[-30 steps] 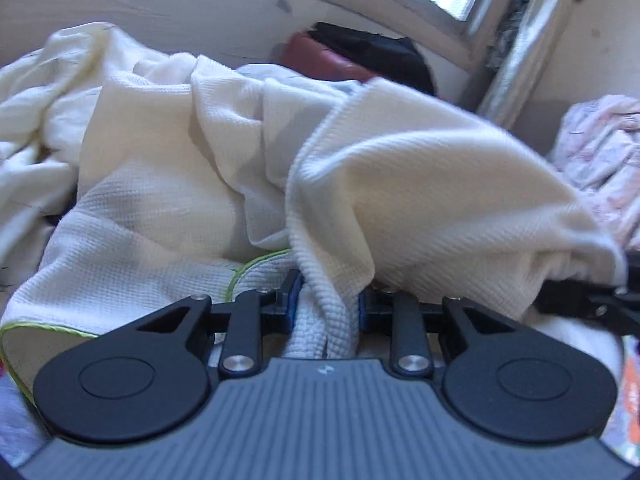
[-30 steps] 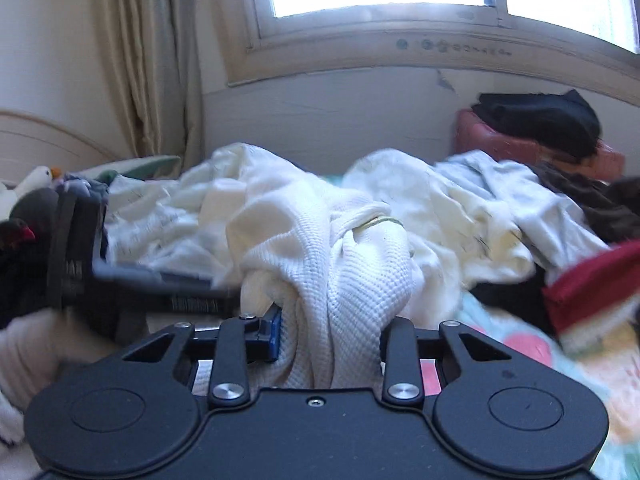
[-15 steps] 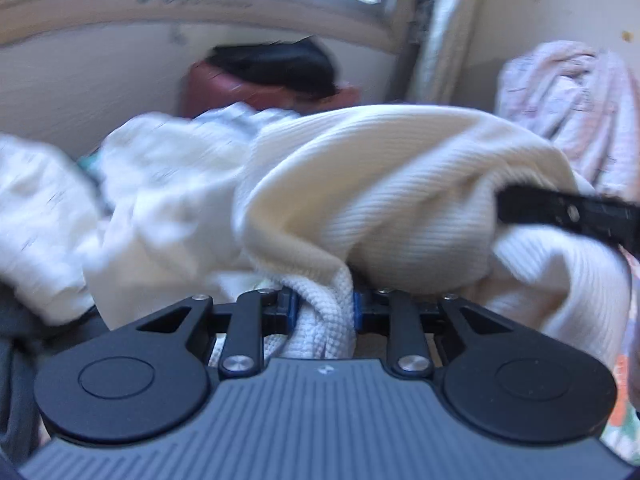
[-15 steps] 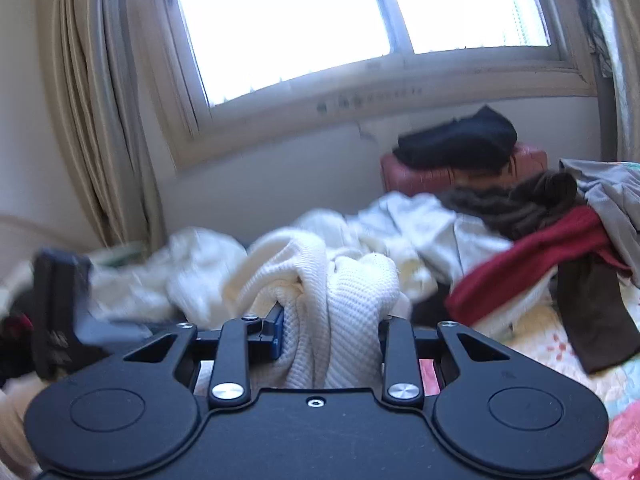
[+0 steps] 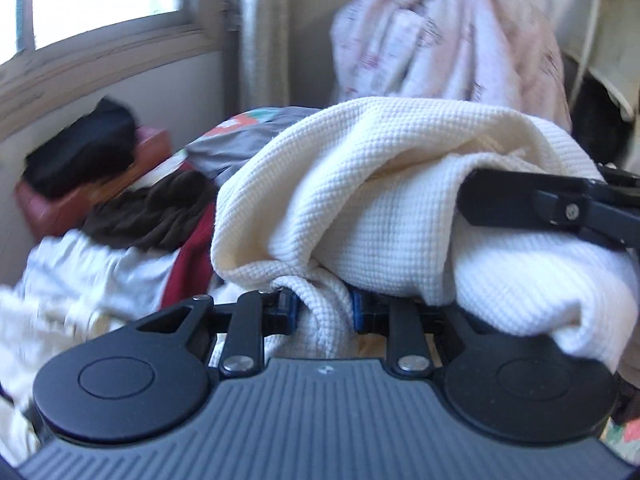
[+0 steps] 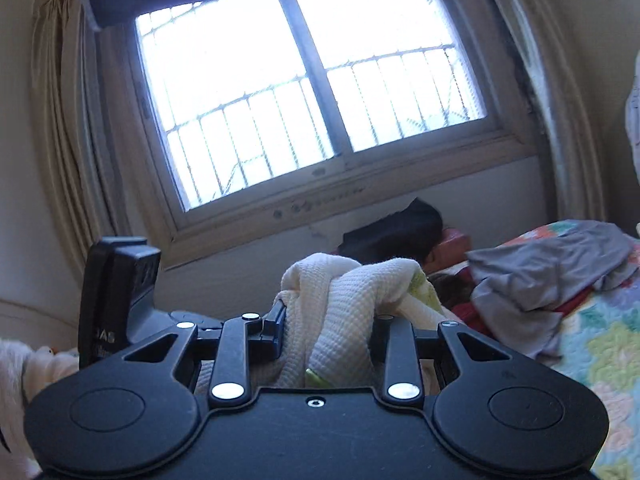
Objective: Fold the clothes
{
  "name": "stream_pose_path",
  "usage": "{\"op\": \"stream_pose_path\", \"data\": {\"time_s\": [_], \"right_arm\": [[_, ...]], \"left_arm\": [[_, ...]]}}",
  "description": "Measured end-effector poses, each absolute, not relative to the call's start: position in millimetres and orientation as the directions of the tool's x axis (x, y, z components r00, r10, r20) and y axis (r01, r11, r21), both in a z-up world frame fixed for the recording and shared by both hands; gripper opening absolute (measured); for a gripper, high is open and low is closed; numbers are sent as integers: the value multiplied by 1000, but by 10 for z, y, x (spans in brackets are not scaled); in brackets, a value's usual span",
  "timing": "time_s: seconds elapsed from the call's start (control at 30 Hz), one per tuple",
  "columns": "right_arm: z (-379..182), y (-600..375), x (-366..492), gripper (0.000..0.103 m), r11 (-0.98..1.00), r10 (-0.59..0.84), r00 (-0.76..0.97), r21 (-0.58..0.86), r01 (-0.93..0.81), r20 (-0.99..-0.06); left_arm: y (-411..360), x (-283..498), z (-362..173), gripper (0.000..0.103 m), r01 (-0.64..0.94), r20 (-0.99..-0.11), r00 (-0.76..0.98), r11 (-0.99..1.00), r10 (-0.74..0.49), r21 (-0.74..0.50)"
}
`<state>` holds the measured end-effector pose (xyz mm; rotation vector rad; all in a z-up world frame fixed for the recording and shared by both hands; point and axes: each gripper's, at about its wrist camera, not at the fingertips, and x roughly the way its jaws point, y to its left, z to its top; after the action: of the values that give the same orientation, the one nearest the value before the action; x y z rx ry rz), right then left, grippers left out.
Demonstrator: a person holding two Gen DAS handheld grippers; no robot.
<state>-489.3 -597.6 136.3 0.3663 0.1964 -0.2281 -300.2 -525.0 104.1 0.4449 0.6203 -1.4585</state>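
A cream waffle-knit garment (image 5: 360,184) hangs bunched between both grippers, lifted above the bed. My left gripper (image 5: 322,306) is shut on a gathered fold of it, and the cloth drapes over its right finger. In the left wrist view the right gripper's black body (image 5: 560,204) reaches in from the right, pressed into the same garment. My right gripper (image 6: 326,328) is shut on a thick bunch of the cream garment (image 6: 352,300), whose green-edged hem shows. The left gripper's body (image 6: 116,292) stands at that view's left.
A heap of clothes covers the bed: dark brown (image 5: 152,212), red (image 5: 192,264), white (image 5: 88,276) and grey (image 6: 552,264) pieces on a patterned quilt (image 6: 600,344). A black garment lies on a red box (image 5: 80,192) under the window (image 6: 304,92). A pink-white blanket (image 5: 448,36) hangs at the back.
Both grippers have risen and swung right with the cream garment lifted off the heap. The right wrist view now faces the window, and the left wrist view has turned toward the hanging blanket.
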Motion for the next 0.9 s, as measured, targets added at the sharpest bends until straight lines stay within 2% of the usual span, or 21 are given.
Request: {"op": "stream_pose_path", "data": {"time_s": [0.13, 0.37, 0.67, 0.77, 0.87, 0.9], "right_arm": [[1511, -6219, -5252, 35, 900, -234, 949, 322, 294, -210], [1553, -6606, -5889, 36, 898, -359, 915, 200, 392, -182], [1386, -7241, -6415, 37, 807, -542, 827, 183, 562, -149], [1260, -7538, -6514, 37, 753, -587, 795, 258, 605, -151], [956, -7742, -6532, 38, 672, -645, 738, 311, 672, -200], [794, -7795, -6534, 39, 638, -661, 714, 328, 697, -231]], "left_arm": [[-5557, -3387, 1174, 22, 997, -600, -7, 37, -800, -62], [-6117, -4010, 1017, 22, 999, -380, -46, -32, -924, -44], [-7087, -4520, 844, 19, 998, -226, -56, -54, -972, -14], [-7426, -4528, 662, 20, 995, -227, -82, -91, -971, 29], [-7815, -4453, 270, 23, 994, -316, -113, -109, -942, -31], [-7946, -4429, 100, 23, 993, -372, -114, -104, -921, -49]]}}
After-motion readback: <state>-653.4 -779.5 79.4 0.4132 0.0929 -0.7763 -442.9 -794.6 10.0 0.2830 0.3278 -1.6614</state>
